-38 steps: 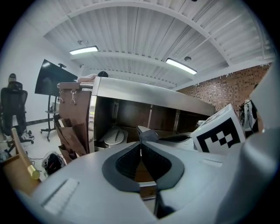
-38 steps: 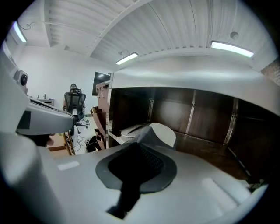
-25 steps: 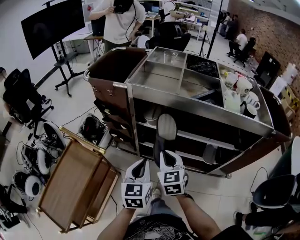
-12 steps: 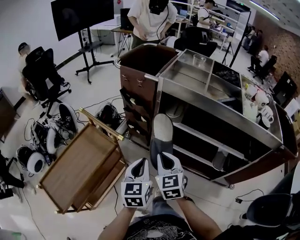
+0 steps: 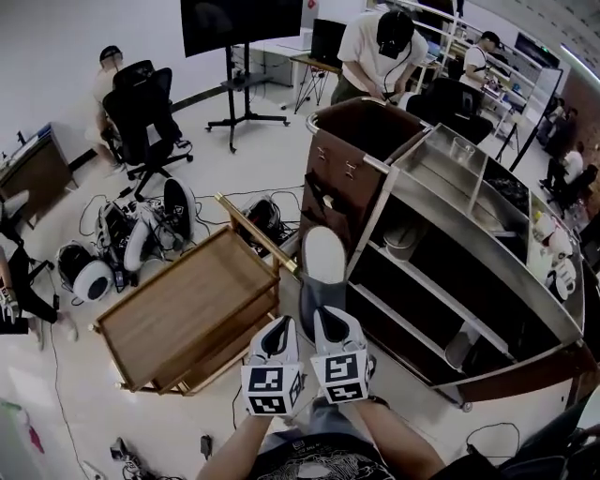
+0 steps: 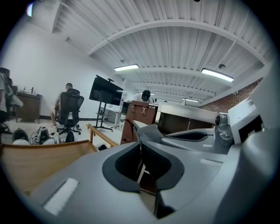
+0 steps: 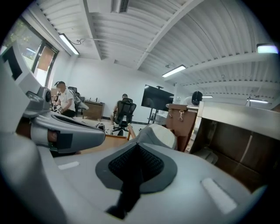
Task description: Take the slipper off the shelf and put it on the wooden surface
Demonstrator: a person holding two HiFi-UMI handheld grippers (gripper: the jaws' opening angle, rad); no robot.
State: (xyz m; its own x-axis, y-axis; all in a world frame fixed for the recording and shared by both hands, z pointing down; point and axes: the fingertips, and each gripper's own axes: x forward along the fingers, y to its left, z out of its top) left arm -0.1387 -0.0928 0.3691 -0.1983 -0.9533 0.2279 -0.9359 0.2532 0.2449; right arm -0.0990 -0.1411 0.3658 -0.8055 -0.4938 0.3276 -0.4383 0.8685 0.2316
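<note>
Far back, a black screen point(image 5: 239, 23) on a wheeled stand point(image 5: 232, 94). Left of it, a black office chair point(image 5: 141, 98), with a person in a cap point(image 5: 105, 75) seated just behind. At the left edge, a low brown cabinet point(image 5: 37, 173). On the pale floor point(image 5: 56, 375), a cluster of white-and-black headsets point(image 5: 89, 279) among tangled cables point(image 5: 112, 220), and a black bag point(image 5: 265, 214) near them. At the top, a standing person in a white shirt point(image 5: 370, 47), head bowed. Far right, seated people point(image 5: 567, 155) and a brick wall point(image 6: 243, 94). Overhead, long ceiling lights point(image 6: 126, 67).

Left tongs point(image 5: 279, 326) and right tongs point(image 5: 330, 317) abreast, seemingly closed.
</note>
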